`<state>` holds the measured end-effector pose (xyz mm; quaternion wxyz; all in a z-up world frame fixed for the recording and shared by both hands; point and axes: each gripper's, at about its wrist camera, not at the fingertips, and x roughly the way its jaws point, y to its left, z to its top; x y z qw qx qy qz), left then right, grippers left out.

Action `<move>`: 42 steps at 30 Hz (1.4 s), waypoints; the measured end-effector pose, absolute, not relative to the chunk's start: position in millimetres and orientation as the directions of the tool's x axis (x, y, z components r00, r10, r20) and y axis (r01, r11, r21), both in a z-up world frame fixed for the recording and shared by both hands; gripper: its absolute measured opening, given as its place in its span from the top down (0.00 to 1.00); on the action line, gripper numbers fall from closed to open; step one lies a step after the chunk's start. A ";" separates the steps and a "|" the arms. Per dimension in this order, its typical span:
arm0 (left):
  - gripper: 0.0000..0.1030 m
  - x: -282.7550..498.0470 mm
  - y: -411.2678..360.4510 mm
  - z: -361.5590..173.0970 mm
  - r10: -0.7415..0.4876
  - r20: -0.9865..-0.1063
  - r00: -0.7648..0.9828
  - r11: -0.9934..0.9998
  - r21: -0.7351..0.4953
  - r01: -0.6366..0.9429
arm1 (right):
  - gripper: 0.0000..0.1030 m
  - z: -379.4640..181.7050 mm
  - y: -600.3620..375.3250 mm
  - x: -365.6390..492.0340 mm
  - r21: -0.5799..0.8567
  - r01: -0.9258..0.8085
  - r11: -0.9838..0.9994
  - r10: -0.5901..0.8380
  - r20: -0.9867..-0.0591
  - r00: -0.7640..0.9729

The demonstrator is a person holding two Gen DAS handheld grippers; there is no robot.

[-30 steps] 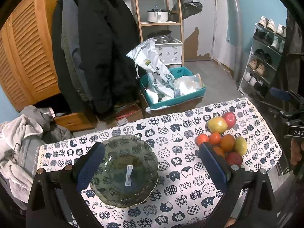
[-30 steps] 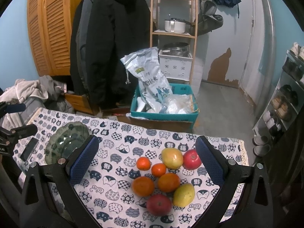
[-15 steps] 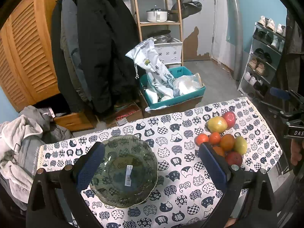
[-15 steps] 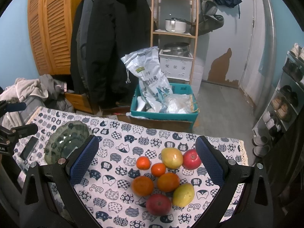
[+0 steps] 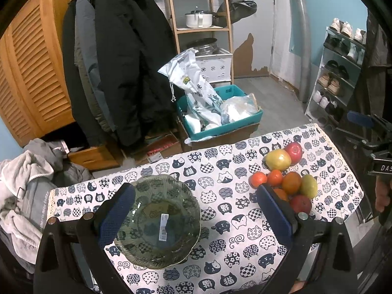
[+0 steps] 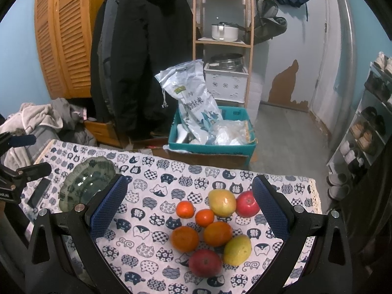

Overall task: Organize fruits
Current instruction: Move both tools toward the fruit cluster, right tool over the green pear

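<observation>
Glass bowl [image 5: 156, 223] at 7 o'clock, empty, barely nearer than before; fruit pile [image 6: 213, 223] at 2 o'clock untouched. Both jaws wide open, holding nothing; sorting probably unstarted.

A scalloped green glass bowl [image 5: 159, 223] with a white barcode sticker [image 5: 163, 226] inside stands upright and empty on the cat-patterned surface [image 6: 156, 188]. Well apart from it lies a tight cluster of fruit: two red apples [image 6: 247, 204] [image 6: 204, 262], two yellow-green pear-like fruits [image 6: 221, 202] [image 6: 237, 250], two large oranges [image 6: 184, 238] [image 6: 217, 233] and two small tangerines [image 6: 185, 209] [image 6: 204, 217], most touching their neighbours.
</observation>
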<state>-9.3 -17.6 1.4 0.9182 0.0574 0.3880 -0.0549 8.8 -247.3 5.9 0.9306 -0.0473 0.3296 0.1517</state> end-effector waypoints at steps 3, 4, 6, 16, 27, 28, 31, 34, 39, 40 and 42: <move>0.02 -11.1 -20.4 0.5 -0.056 -0.718 0.694 0.987 0.065 0.147 | 0.02 5.4 -246.5 6.7 0.013 -0.311 0.950 0.250 -0.628 0.737; 0.02 -12.7 -22.3 -0.1 -0.056 -0.719 0.693 0.986 0.067 0.149 | 0.02 5.6 -247.8 7.4 0.013 -0.311 0.950 0.250 -0.628 0.737; 0.02 -13.3 -24.6 -2.6 -0.057 -0.721 0.691 0.986 0.067 0.151 | 0.02 4.5 -248.8 6.2 0.012 -0.307 0.952 0.246 -0.628 0.738; 0.02 9.2 -42.3 -26.5 -0.079 -0.760 0.645 0.982 0.054 0.183 | 0.02 -5.2 -279.5 15.0 0.012 -0.238 0.971 0.188 -0.653 0.734; 0.02 27.4 -85.4 -49.2 -0.118 -0.795 0.595 0.975 0.020 0.220 | 0.02 -31.0 -315.2 25.1 0.022 -0.164 0.986 0.132 -0.703 0.699; 0.02 28.1 -87.1 -50.5 -0.118 -0.795 0.594 0.975 0.021 0.222 | 0.02 -34.5 -318.2 26.5 0.022 -0.160 0.987 0.128 -0.709 0.693; 0.02 31.5 -97.2 -59.5 -0.115 -0.801 0.587 0.973 0.029 0.230 | 0.02 -44.6 -326.0 30.5 0.021 -0.143 0.989 0.113 -0.730 0.674; 0.02 35.5 -109.3 -68.7 -0.122 -0.814 0.568 0.972 0.019 0.235 | 0.02 -54.4 -334.7 35.6 0.036 -0.130 0.991 0.113 -0.750 0.652; 0.02 42.6 -131.2 -84.2 -0.133 -0.837 0.531 0.962 0.020 0.271 | 0.02 -77.2 -345.7 43.8 0.038 -0.108 0.993 0.097 -0.786 0.610; 0.02 44.5 -134.1 -88.4 -0.132 -0.842 0.523 0.961 0.020 0.275 | 0.02 -82.1 -346.9 45.0 0.038 -0.107 0.994 0.095 -0.797 0.597; 0.02 50.1 -137.8 -98.0 -0.129 -0.854 0.504 0.961 0.018 0.276 | 0.02 -93.0 -350.1 47.8 0.047 -0.107 0.993 0.100 -0.818 0.567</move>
